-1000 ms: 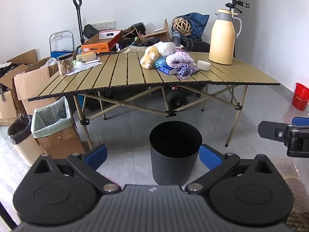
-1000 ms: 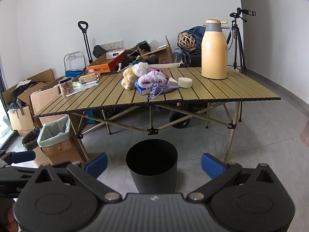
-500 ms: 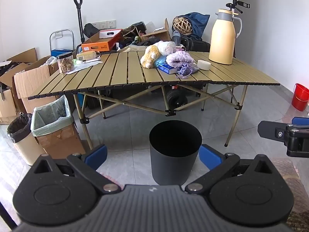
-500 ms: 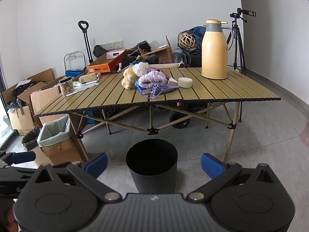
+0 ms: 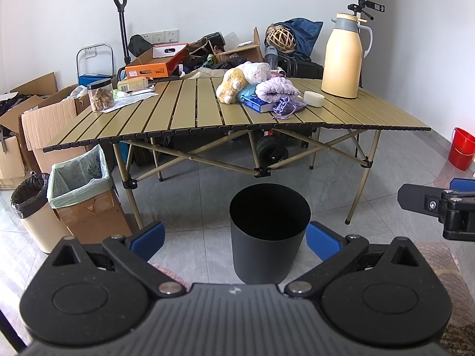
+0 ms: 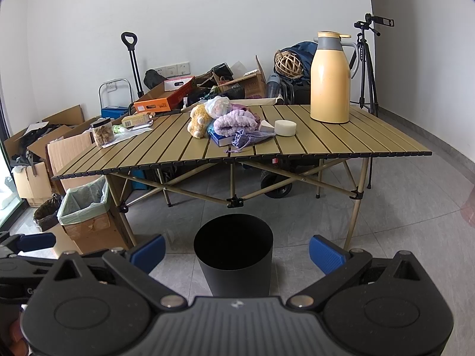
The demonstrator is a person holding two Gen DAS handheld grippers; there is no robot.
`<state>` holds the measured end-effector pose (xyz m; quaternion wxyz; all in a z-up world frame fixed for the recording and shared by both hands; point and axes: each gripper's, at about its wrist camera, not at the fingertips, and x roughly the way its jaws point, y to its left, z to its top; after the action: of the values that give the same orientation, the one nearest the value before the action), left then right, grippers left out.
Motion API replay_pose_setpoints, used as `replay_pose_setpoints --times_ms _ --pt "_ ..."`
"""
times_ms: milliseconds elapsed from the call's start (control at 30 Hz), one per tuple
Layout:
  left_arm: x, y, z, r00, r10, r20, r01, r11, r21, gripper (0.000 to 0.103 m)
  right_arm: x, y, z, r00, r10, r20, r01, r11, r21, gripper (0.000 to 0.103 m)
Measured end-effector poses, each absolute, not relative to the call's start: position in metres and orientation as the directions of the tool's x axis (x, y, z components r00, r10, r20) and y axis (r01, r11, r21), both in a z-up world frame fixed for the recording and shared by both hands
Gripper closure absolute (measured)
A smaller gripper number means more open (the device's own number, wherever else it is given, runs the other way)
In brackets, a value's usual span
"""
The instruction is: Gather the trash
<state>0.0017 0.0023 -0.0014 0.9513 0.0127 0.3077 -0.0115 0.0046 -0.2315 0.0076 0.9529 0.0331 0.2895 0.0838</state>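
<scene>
A black round bin (image 5: pixel 269 231) stands on the floor in front of the slatted folding table (image 5: pixel 190 112); it also shows in the right wrist view (image 6: pixel 234 255). On the table lies a pile: a plush toy (image 5: pixel 231 84), a white plastic bag (image 5: pixel 256 71), a purple cloth (image 5: pixel 276 89), a blue book (image 5: pixel 258 105) and a white tape roll (image 5: pixel 314 98). My left gripper (image 5: pixel 234 238) is open and empty, low, just before the bin. My right gripper (image 6: pixel 236 250) is open and empty, beside it to the right.
A yellow thermos (image 5: pixel 343 56) stands at the table's far right. A jar (image 5: pixel 100 95) and papers lie at its left. A lined cardboard box (image 5: pixel 81 187) and a small bin (image 5: pixel 31 207) stand left of the table. A red bucket (image 5: pixel 461 148) stands at right.
Both views have hardly shifted; the table looks very slightly nearer. Both grippers stay open and empty.
</scene>
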Motion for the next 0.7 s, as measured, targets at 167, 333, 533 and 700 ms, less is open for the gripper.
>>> replay_pose_setpoints --times_ms 167,333,533,700 --pt "0.0016 0.0023 -0.0016 0.810 -0.015 -0.586 0.032 0.999 0.018 0.000 0.0046 -0.2318 0.0079 0.819 0.179 -0.545 -0.141 0.984 0.111 0.000" --pt "0.0008 0.0038 -0.0029 0.810 -0.015 -0.586 0.031 0.999 0.017 0.000 0.0047 -0.2310 0.0077 0.819 0.179 -0.545 -0.142 0.984 0.111 0.000" --pt "0.0009 0.0034 -0.0030 0.811 -0.015 -0.585 0.032 0.999 0.019 0.000 0.0046 -0.2304 0.0078 0.819 0.180 -0.545 -0.142 0.984 0.111 0.000" --pt "0.0014 0.0027 -0.0022 0.809 -0.014 -0.587 0.030 0.999 0.018 0.000 0.0045 -0.2304 0.0081 0.819 0.179 -0.545 -0.142 0.984 0.110 0.000"
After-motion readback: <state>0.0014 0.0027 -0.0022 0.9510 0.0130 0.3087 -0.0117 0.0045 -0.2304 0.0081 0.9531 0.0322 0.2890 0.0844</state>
